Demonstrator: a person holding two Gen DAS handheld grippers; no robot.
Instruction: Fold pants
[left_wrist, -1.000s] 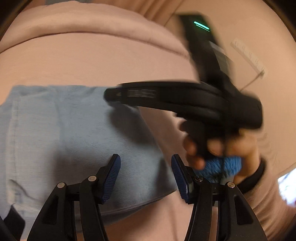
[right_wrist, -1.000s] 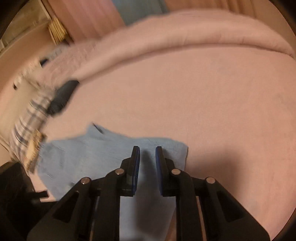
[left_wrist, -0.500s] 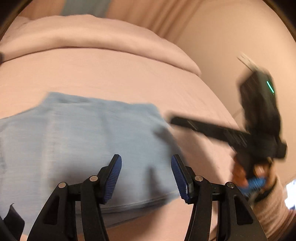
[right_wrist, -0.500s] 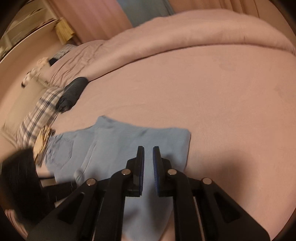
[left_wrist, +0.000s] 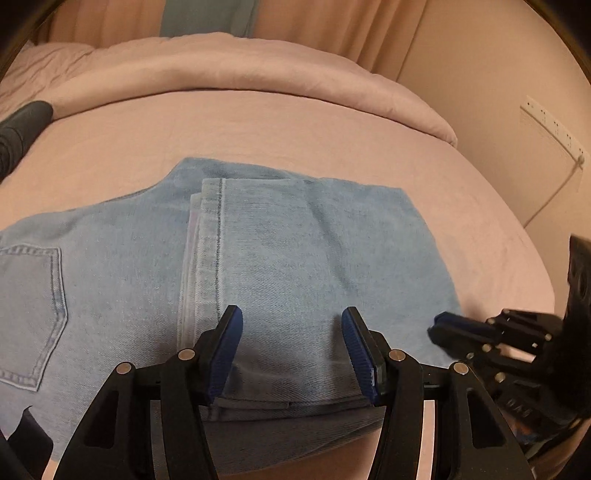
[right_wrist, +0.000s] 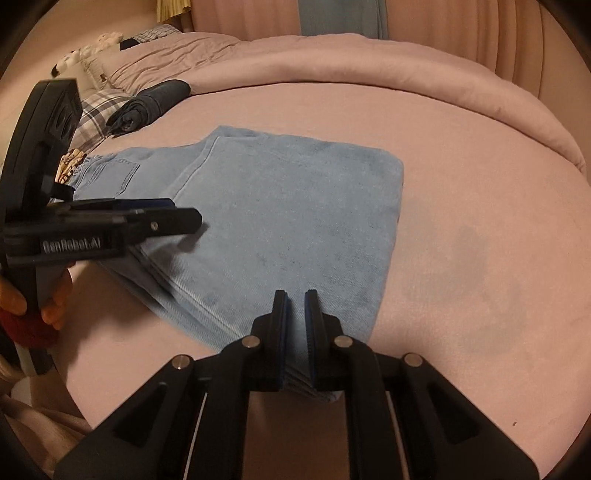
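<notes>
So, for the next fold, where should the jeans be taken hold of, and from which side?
Probably the folded edge at the right end of the jeans, coming from the near side of the bed. There the layers are stacked and the near corner slightly overhangs the bed edge, so a gripper can slide under it. The right gripper is nearly shut at that corner; the left gripper hovers open.
</notes>
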